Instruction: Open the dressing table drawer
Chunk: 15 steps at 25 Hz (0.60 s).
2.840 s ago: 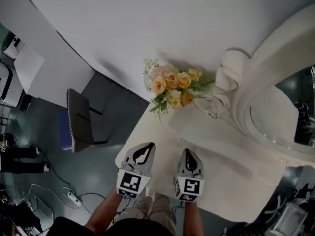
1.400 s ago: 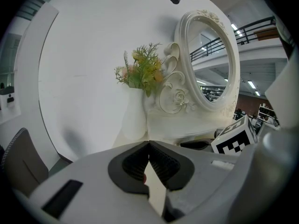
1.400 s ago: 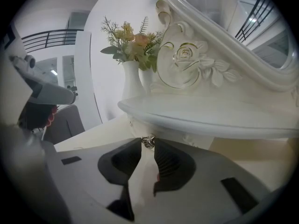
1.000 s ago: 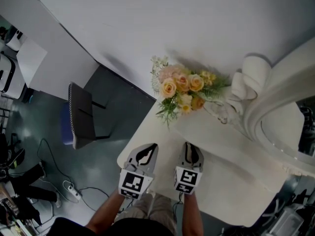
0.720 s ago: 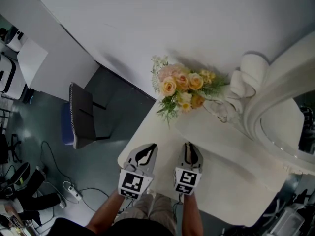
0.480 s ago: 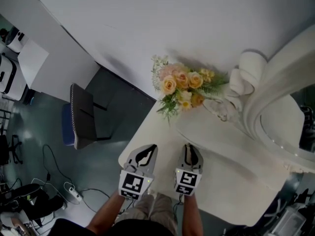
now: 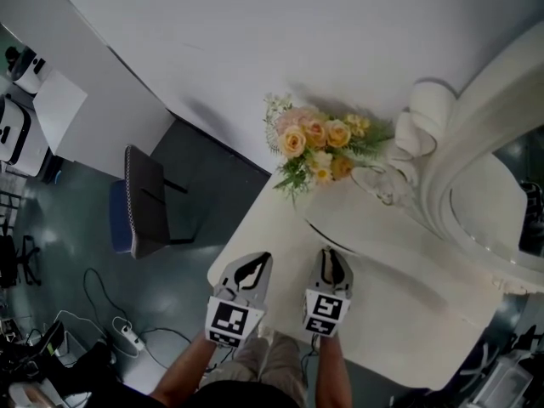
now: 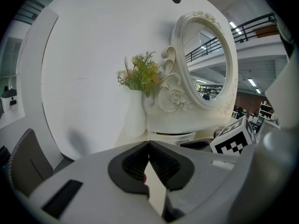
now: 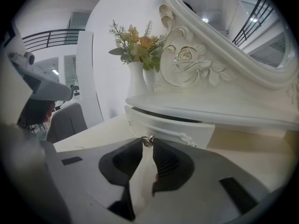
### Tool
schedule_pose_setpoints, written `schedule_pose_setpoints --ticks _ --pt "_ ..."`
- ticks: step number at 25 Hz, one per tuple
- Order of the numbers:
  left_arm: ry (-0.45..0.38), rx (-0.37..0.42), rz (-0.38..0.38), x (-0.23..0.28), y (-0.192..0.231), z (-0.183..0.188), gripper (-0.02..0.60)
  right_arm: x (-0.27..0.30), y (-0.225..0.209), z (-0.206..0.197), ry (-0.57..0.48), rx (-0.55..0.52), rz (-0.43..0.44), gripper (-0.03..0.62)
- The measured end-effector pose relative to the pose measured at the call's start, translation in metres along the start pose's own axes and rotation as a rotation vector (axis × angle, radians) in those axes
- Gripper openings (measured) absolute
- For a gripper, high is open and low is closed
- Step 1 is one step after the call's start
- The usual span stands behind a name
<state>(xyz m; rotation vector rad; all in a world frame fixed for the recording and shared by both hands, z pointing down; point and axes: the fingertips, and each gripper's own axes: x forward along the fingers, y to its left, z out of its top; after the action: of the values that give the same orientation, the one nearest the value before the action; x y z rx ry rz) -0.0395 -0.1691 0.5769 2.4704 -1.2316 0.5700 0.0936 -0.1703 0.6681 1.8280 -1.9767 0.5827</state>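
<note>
Compared with the earlier views, the right tongs (image 7: 330, 256) are found brought forward over the desk (image 7: 268, 228) to the small drawer (image 9: 163, 125) and are now closed narrowly on its metal knob (image 9: 147, 140). The left tongs (image 8: 149, 143) are held pressed together, empty, alongside. The drawer is judged barely opened, if at all, so the pull remains.

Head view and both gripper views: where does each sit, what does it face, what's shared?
Head view: on the person's head, looking steeply down at the dressing table; forearms, left tool and right tool show.
Left gripper view: on the shut left tool, facing the mirror.
Right gripper view: on the right tool, which grips the drawer knob.
All share the flowers.
</note>
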Motion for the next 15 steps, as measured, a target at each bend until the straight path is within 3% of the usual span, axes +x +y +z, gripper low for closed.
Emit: schedule_pose_setpoints --ticks 10,15 --pt "0.011 -0.017 -0.003 -0.009 -0.003 -0.001 0.003 -0.010 0.006 -0.005 0.007 0.000 0.001 0.070" --pt "-0.008 0.013 0.001 -0.013 -0.001 0.000 0.003 -0.010 0.006 -0.005 0.003 -0.001 -0.008 0.067"
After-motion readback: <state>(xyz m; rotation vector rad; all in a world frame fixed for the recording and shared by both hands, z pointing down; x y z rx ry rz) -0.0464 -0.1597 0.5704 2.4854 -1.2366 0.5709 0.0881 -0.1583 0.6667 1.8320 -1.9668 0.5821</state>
